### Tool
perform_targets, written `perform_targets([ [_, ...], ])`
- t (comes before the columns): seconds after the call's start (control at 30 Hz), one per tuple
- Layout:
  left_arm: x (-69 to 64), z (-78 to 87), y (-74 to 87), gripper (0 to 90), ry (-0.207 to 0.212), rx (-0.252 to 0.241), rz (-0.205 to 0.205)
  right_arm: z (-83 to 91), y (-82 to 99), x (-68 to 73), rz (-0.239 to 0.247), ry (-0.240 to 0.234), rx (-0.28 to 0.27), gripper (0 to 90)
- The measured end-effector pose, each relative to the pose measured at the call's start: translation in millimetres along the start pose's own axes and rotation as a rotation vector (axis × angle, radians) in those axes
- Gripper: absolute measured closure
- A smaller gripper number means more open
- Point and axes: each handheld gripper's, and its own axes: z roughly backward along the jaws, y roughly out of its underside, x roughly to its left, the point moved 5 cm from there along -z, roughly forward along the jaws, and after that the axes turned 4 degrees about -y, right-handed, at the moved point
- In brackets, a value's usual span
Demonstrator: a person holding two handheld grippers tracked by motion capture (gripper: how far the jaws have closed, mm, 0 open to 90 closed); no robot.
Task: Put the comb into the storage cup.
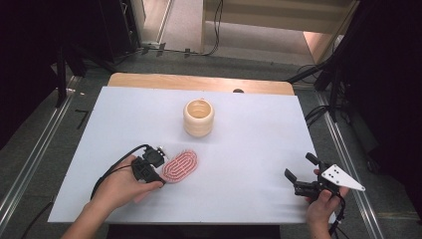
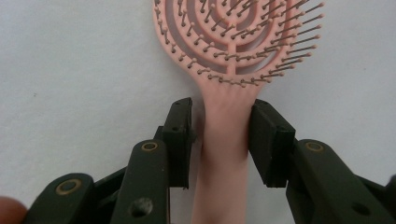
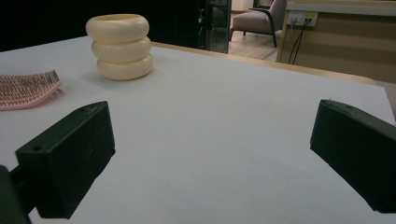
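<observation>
Left gripper view: left gripper was clamped on the pink hairbrush handle (bristles up, flat on the table's near left), presumably for lifting. Right gripper was held open, idle.

From your seat the white table lies bare from 12 round to 3 o'clock, so your right gripper has open room ahead. The cream ringed cup stands alone at 12 o'clock, with free passage on both sides. The pink hairbrush lies flat at 10 o'clock, well apart from the cup, a clear lane between them
</observation>
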Motion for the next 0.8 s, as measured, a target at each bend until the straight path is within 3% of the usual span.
perform_targets([
  [0.23,-9.7,-2.9,-2.7,65.2,-0.102,0.031,-0.061,-0.5,0.3,0.1,0.001,0.001,0.005,0.0],
  [0.47,-10.2,-2.4,-3.0,70.6,-0.092,0.034,-0.073,-0.6,0.3,0.1,0.000,0.001,0.007,0.0],
  [0.8,-10.6,-2.7,-2.9,71.4,-0.094,0.029,-0.082,-0.3,0.3,-1.4,-0.014,0.001,0.000,0.0],
])
